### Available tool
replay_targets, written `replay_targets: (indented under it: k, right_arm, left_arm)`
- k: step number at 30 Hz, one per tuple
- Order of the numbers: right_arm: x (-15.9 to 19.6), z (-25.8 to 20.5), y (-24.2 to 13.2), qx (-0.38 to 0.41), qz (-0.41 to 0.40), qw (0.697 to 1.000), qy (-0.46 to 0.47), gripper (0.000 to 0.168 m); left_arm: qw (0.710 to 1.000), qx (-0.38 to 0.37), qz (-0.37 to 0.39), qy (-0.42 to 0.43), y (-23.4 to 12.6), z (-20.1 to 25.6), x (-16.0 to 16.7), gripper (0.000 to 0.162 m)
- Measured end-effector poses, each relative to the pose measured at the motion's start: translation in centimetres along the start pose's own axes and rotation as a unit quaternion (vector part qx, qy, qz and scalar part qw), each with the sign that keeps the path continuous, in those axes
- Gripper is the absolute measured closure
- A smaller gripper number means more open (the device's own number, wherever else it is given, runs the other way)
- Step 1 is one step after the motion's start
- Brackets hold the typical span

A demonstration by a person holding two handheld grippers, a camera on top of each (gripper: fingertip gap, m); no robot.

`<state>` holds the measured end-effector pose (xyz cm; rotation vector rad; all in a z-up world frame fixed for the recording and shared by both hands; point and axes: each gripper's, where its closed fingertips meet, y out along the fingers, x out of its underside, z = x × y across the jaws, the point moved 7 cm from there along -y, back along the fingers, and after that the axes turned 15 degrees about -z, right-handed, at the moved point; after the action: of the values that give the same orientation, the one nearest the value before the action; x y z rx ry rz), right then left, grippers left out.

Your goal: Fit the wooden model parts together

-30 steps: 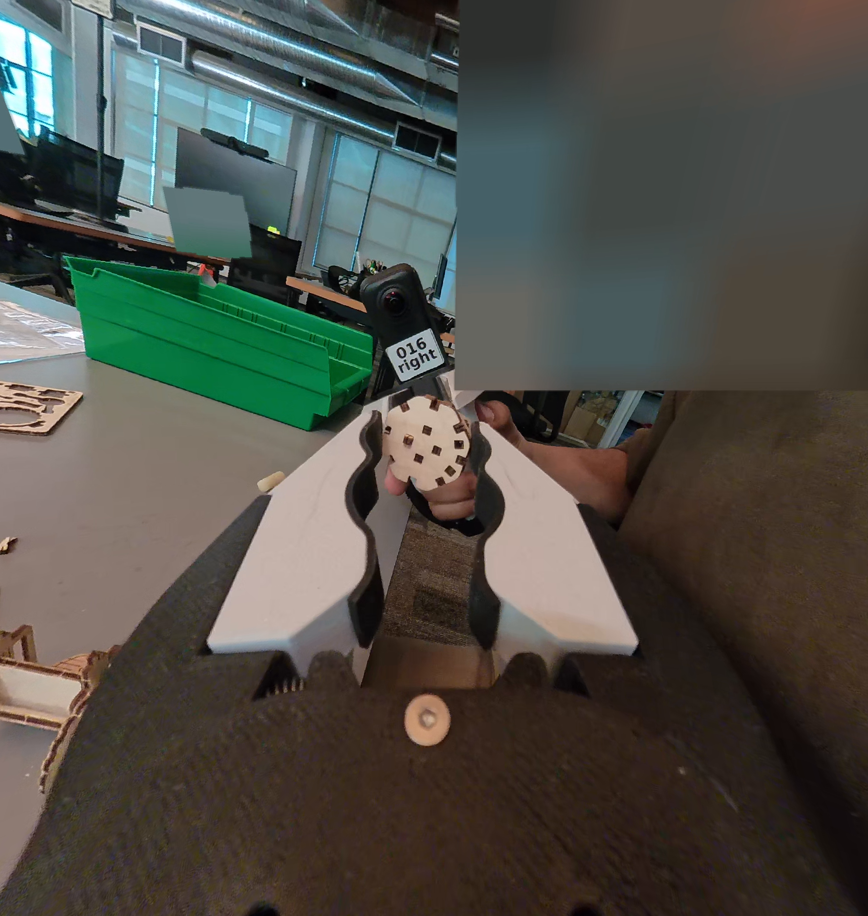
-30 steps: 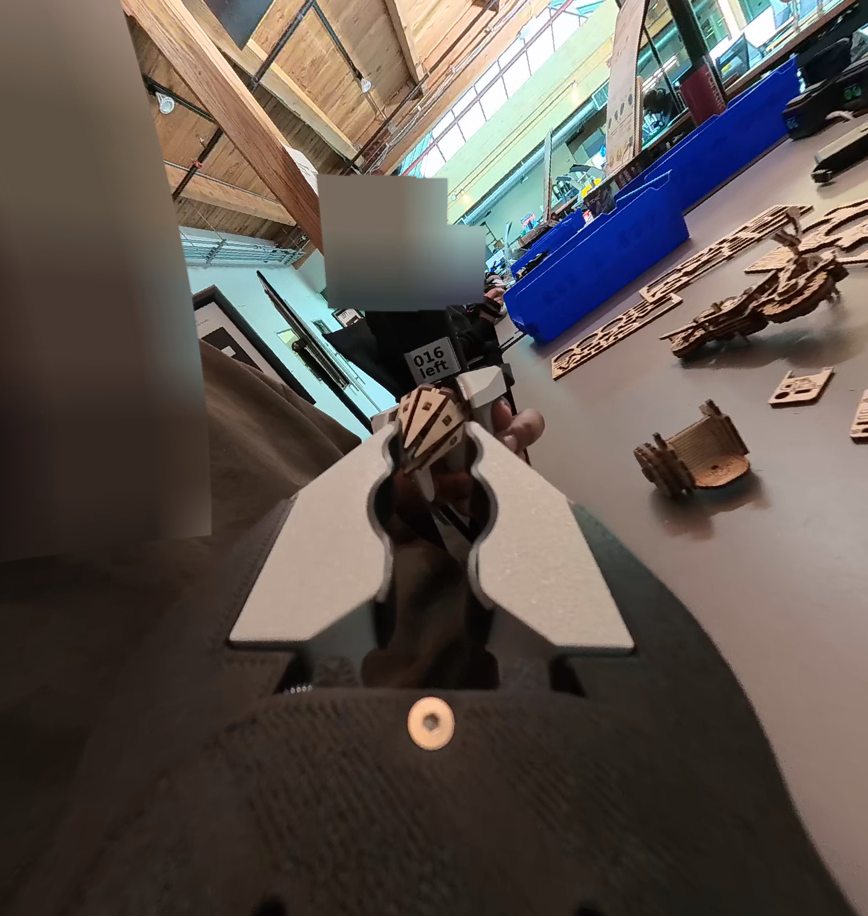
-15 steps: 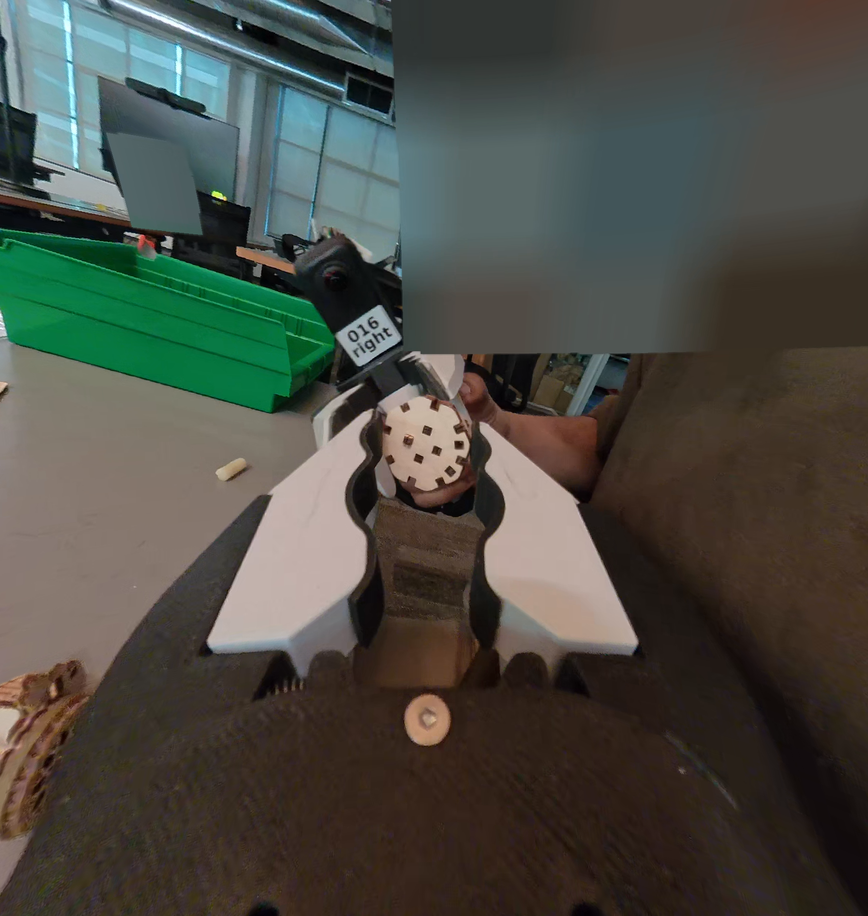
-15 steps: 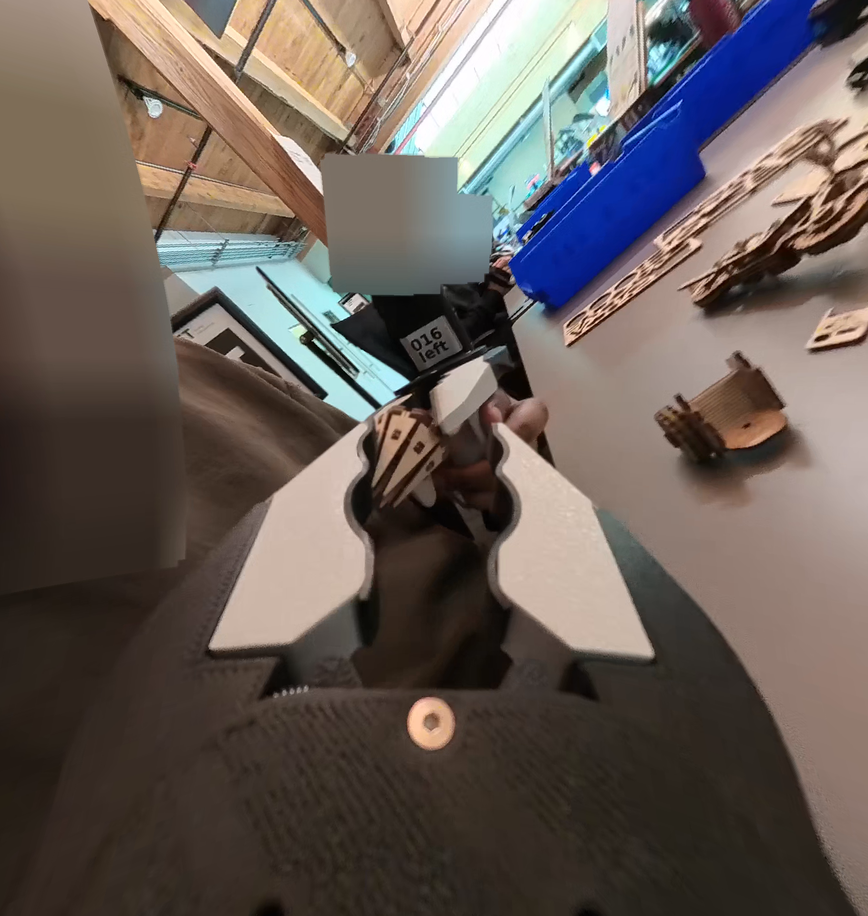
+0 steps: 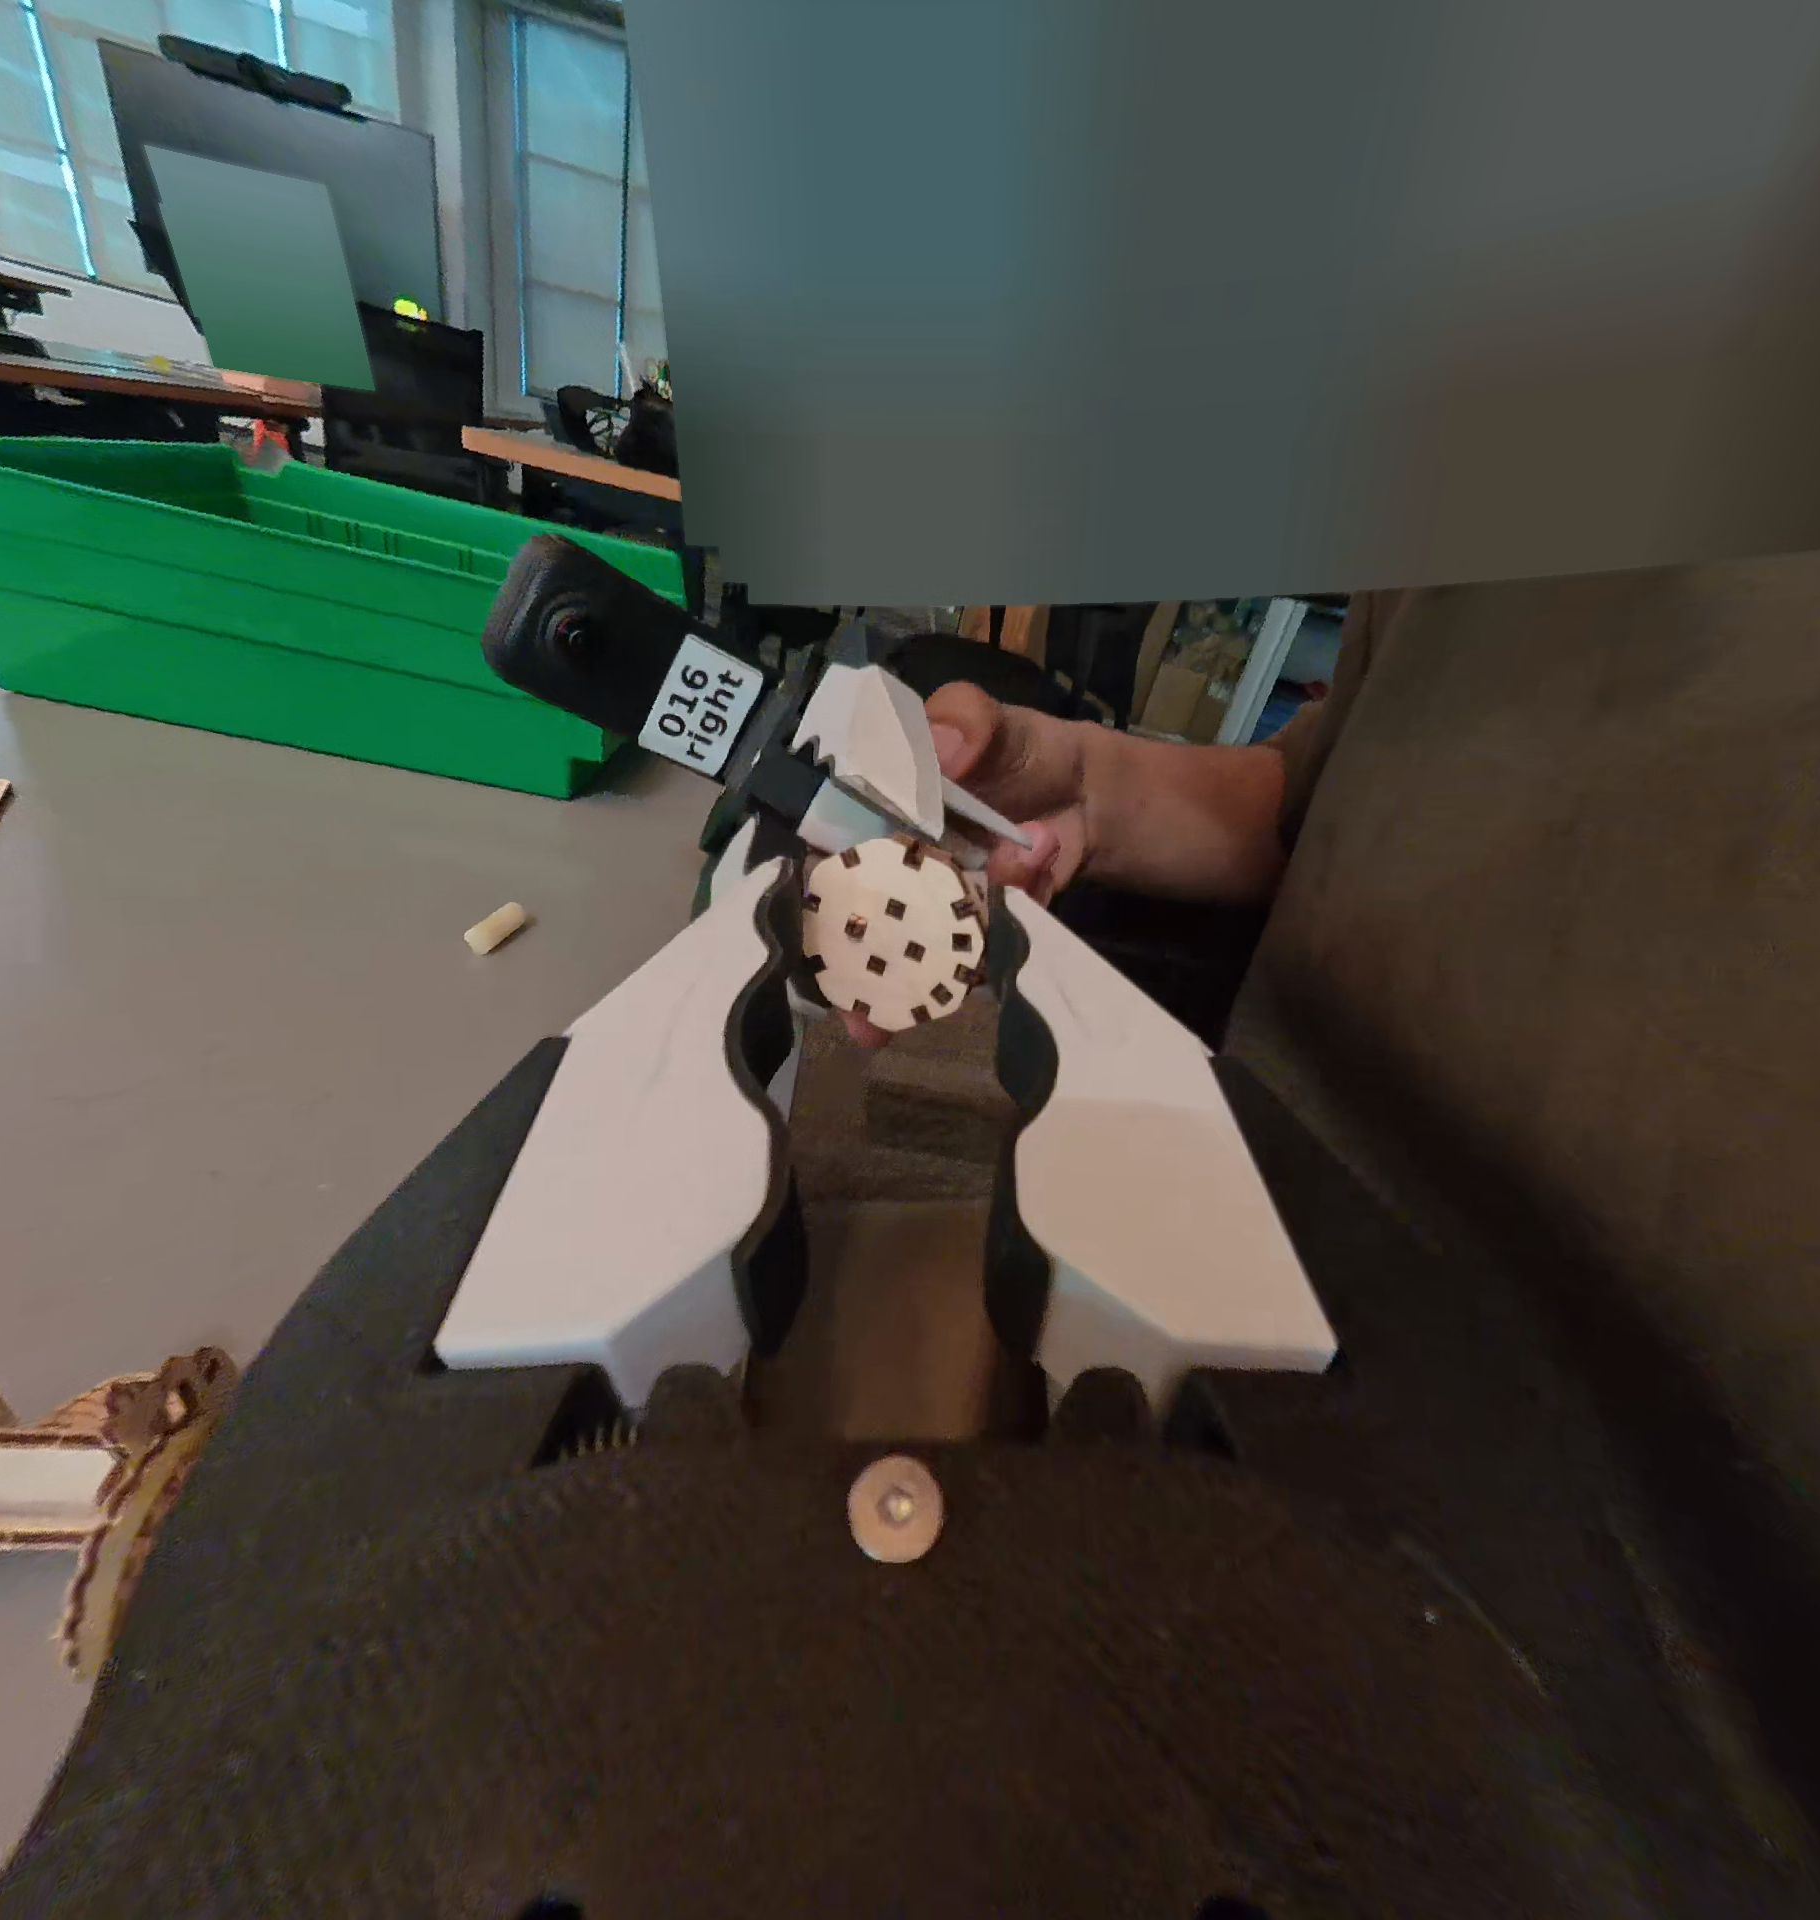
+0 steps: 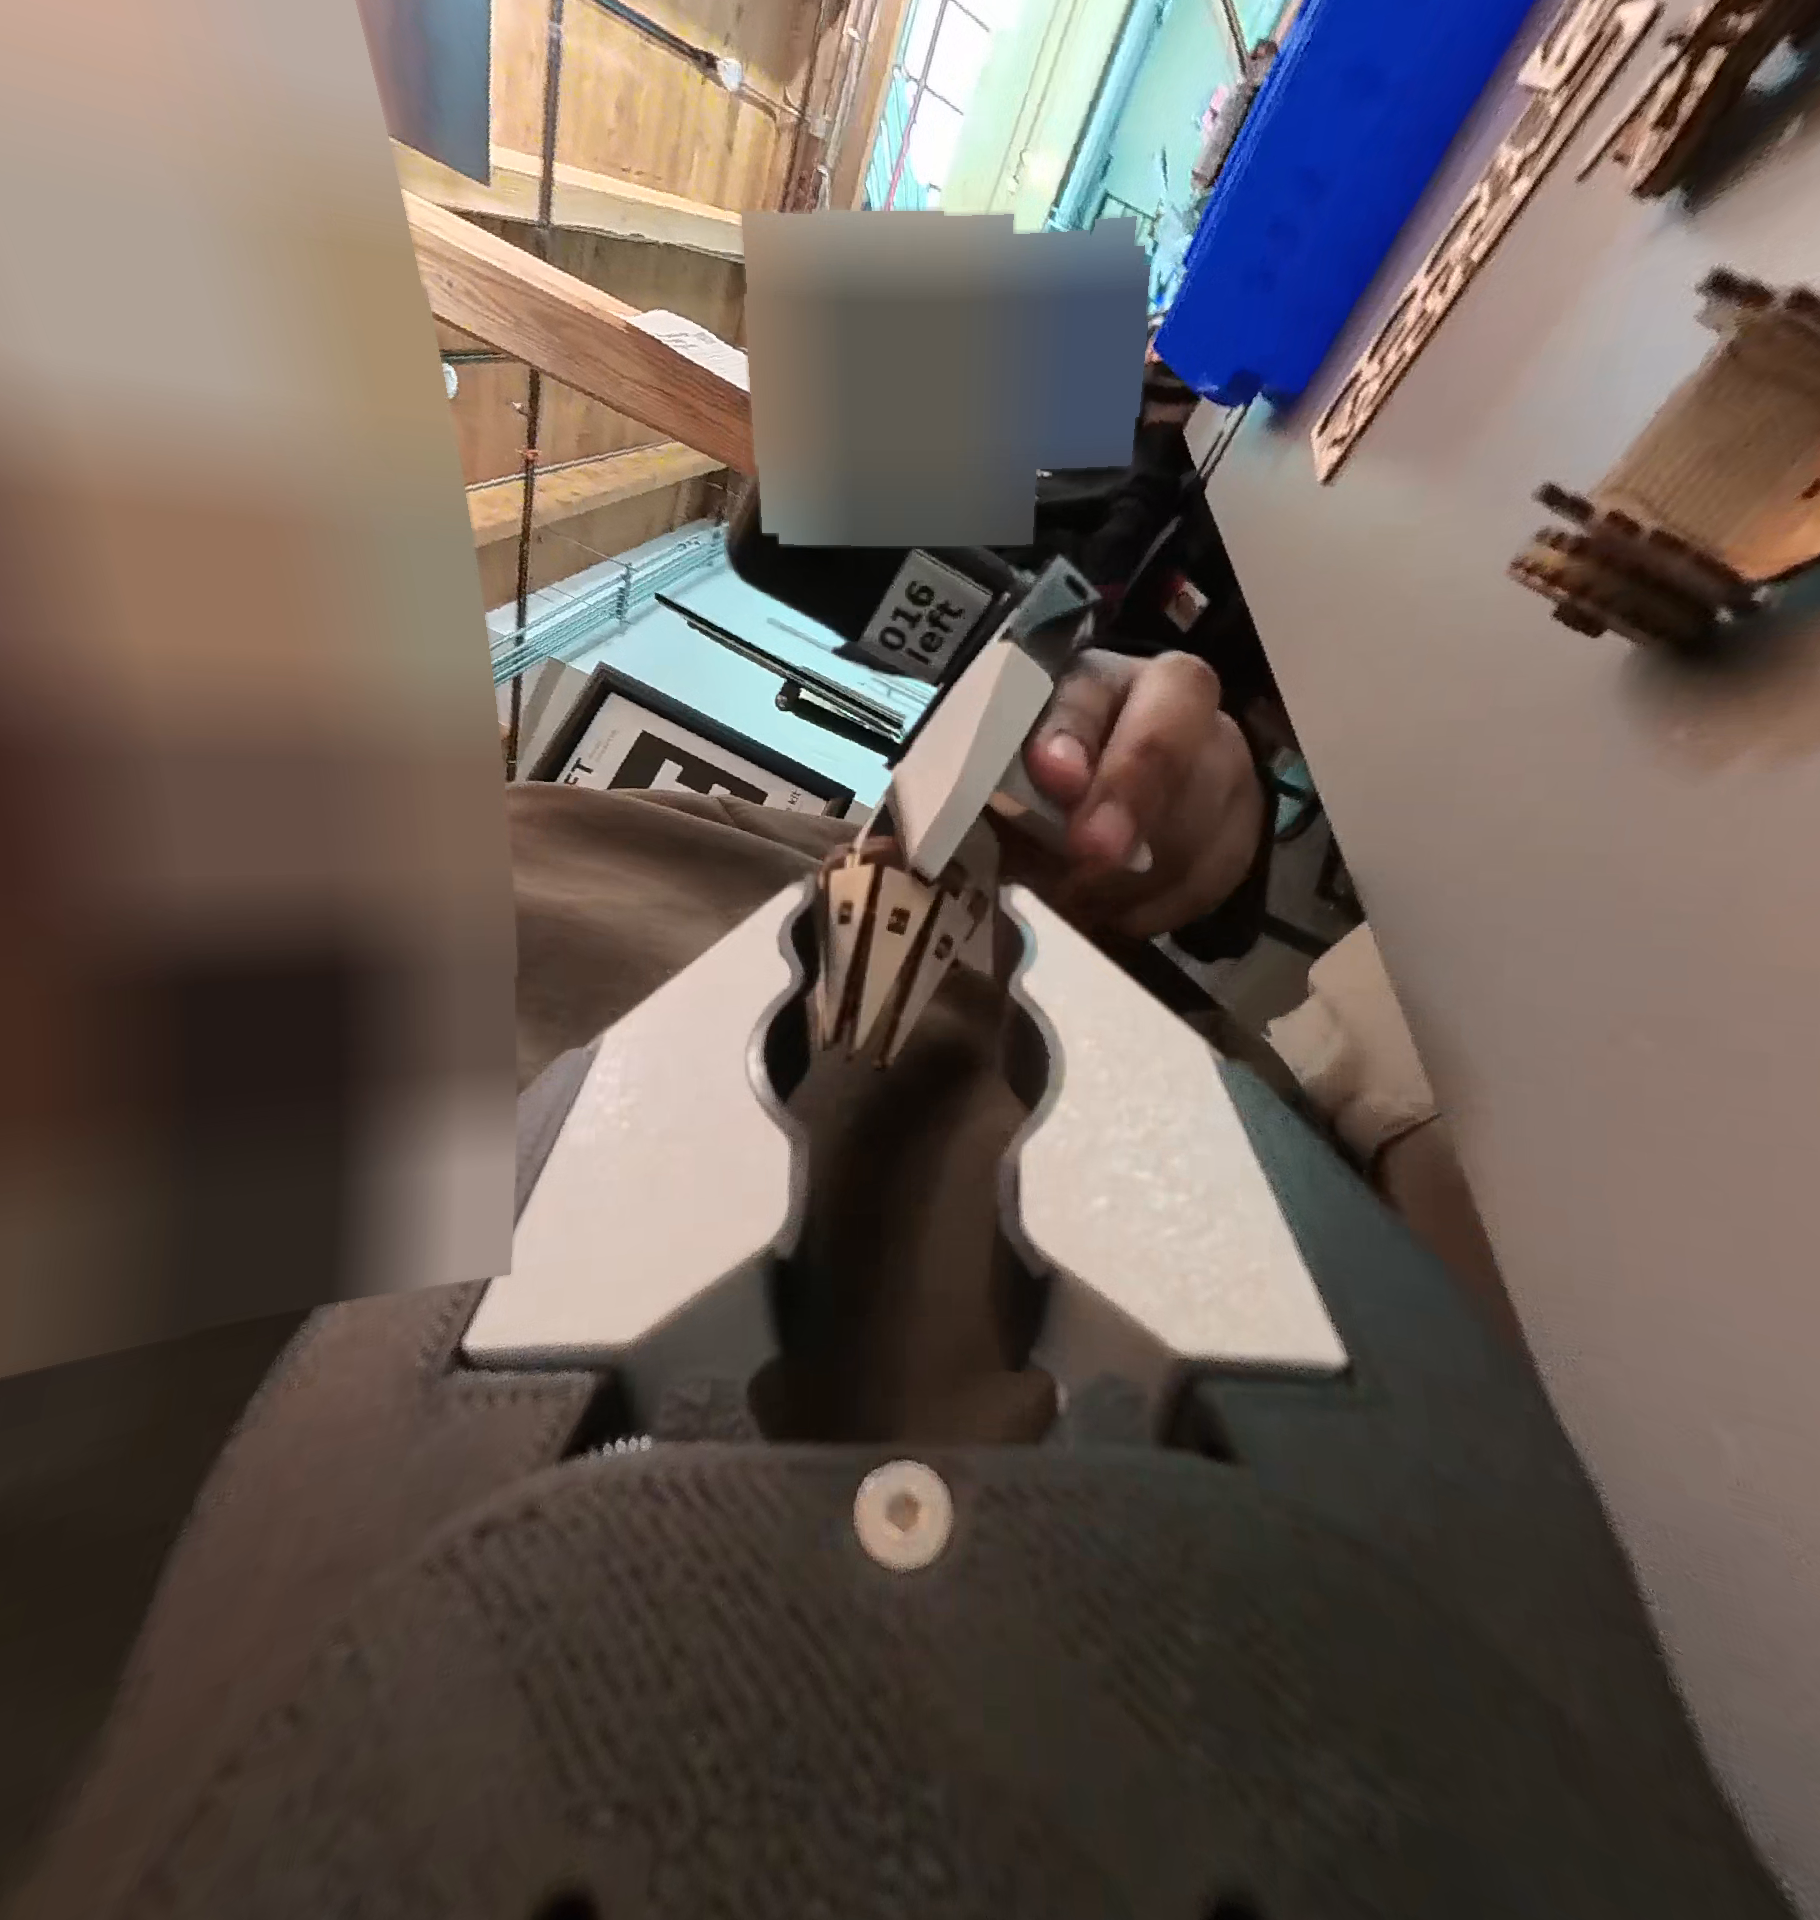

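A small wooden wheel part [image 5: 895,940], a pale round disc with dark square slots, sits between the tips of my left gripper [image 5: 885,914], which is shut on it. In the right wrist view the same part [image 6: 890,951] shows edge-on as fanned ribs, between the tips of my right gripper [image 6: 906,920], whose jaws close against both its sides. The right gripper [image 5: 870,764] meets the disc from above and behind in the left wrist view. One left fingertip [image 6: 973,769] lies on the part's top. Both grippers hold it in the air in front of the person's brown shirt.
On the grey table [image 5: 210,1039] stand a green bin [image 5: 262,603], a short dowel [image 5: 493,927] and a wooden sub-assembly [image 5: 75,1455]. The right wrist view shows a blue bin [image 6: 1290,208], a punched sheet [image 6: 1425,312] and a curved wooden assembly [image 6: 1716,488].
My right gripper opened half a second ago, rolled about the part and has narrowed onto it again. My left gripper kept its hold on the disc and swung slightly right.
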<state>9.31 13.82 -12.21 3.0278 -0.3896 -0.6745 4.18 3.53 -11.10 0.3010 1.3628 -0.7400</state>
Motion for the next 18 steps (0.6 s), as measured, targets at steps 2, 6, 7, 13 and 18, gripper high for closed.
replay_targets:
  k: [2, 6, 7, 13, 18]
  right_arm:
    - [0.1, 0.1, -0.1, 0.007, -0.006, 1.000, 0.005, 0.139]
    - [-0.1, 0.1, -0.4, 0.028, -0.004, 1.000, -0.010, 0.140]
    - [-0.3, -0.1, -0.5, 0.039, 0.005, 0.999, -0.028, 0.139]
    - [-2.0, -2.5, -2.8, 0.226, 0.083, 0.939, -0.246, 0.134]
    - [-1.2, -3.4, -1.1, 0.438, -0.002, 0.806, -0.397, 0.133]
  left_arm:
    - [1.000, -0.007, -0.012, 0.010, 0.1, 0.0, 0.2, 0.129]
    - [1.000, -0.014, -0.018, 0.011, 0.2, -0.3, 0.3, 0.129]
    - [1.000, -0.013, -0.013, 0.007, 0.1, -0.3, 0.2, 0.129]
    - [0.994, -0.045, 0.033, -0.096, -0.2, -2.3, 0.0, 0.129]
    - [0.986, -0.121, 0.007, -0.110, 0.2, -3.6, 0.9, 0.129]
